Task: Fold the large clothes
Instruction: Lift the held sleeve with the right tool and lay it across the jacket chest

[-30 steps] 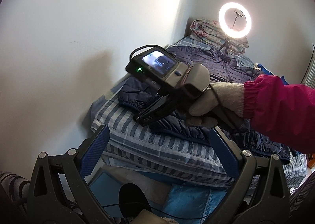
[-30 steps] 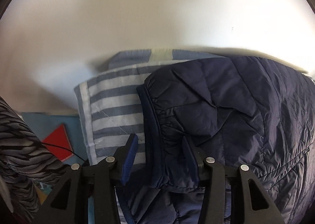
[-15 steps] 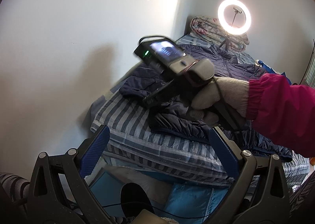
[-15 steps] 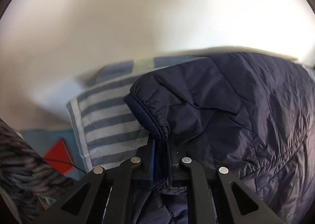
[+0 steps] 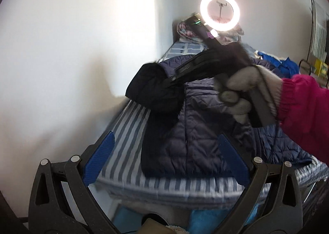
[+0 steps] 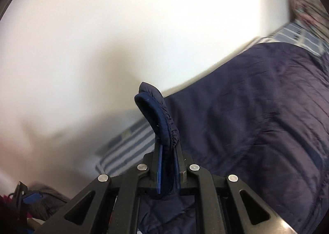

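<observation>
Below my claws stands a bed (image 5: 131, 141) under a blue-and-white striped cover, pushed along the white wall. On it lies the navy quilted jacket (image 5: 197, 131), spread lengthwise with its zip facing up, its hem near the foot edge. At the far end, in the corner, a bundle of flowered bedding (image 5: 186, 29) sits on a checked patch, and something bright blue (image 5: 277, 63) lies crumpled to the right

Home bedroom: a bed (image 5: 131, 131) in a striped blue-and-white sheet stands against a plain white wall (image 5: 72, 48), folded floral bedding (image 5: 185, 28) piled at its far end beside a lit ring light (image 5: 220, 10).
</observation>
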Action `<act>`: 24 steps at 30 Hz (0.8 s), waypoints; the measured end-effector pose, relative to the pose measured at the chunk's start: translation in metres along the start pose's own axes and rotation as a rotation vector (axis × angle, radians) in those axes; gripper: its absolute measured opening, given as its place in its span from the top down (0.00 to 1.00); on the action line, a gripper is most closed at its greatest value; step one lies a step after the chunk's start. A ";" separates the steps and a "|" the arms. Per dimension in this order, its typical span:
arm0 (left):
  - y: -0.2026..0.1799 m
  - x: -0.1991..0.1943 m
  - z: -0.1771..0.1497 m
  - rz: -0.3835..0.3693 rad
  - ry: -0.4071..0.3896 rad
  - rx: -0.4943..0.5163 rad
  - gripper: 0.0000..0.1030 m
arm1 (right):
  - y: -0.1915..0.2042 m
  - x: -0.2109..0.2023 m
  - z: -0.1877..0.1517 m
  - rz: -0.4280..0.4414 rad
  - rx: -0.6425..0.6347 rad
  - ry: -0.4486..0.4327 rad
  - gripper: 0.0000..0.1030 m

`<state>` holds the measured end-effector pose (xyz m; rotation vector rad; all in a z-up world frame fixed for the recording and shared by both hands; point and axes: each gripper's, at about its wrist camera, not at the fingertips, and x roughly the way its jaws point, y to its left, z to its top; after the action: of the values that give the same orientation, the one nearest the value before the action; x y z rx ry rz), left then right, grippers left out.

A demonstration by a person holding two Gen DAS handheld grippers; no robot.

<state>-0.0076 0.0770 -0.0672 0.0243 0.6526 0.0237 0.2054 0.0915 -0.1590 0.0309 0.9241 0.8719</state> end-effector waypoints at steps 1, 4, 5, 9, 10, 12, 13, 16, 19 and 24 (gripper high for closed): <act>-0.003 0.009 0.010 -0.022 0.022 0.010 0.01 | -0.010 -0.009 0.002 0.009 0.032 -0.031 0.93; -0.009 0.033 0.035 -0.037 0.052 0.013 0.01 | -0.042 -0.036 0.003 0.018 0.113 -0.119 0.93; -0.010 0.044 0.045 -0.033 0.058 0.009 0.01 | -0.050 -0.043 0.013 0.022 0.135 -0.140 0.93; -0.010 0.071 0.063 -0.002 0.054 -0.043 0.01 | -0.099 -0.084 0.033 -0.018 0.228 -0.200 0.93; -0.011 0.075 0.063 0.004 0.052 -0.051 0.01 | -0.110 -0.088 0.033 -0.033 0.240 -0.207 0.93; -0.015 0.087 0.060 0.015 0.087 -0.053 0.01 | -0.132 -0.101 0.030 -0.080 0.264 -0.218 0.93; -0.017 0.090 0.061 0.006 0.102 -0.055 0.01 | -0.144 -0.104 0.029 -0.107 0.277 -0.219 0.93; -0.027 0.100 0.059 -0.003 0.116 -0.019 0.01 | -0.183 -0.111 0.027 -0.174 0.319 -0.220 0.93; -0.040 0.103 0.065 -0.017 0.122 -0.009 0.01 | -0.209 -0.125 0.021 -0.219 0.351 -0.223 0.93; -0.043 0.107 0.068 -0.034 0.143 -0.023 0.01 | -0.248 -0.121 0.015 -0.283 0.368 -0.205 0.93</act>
<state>0.1196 0.0358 -0.0792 -0.0104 0.7954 -0.0005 0.3397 -0.1500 -0.1593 0.2950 0.8604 0.4206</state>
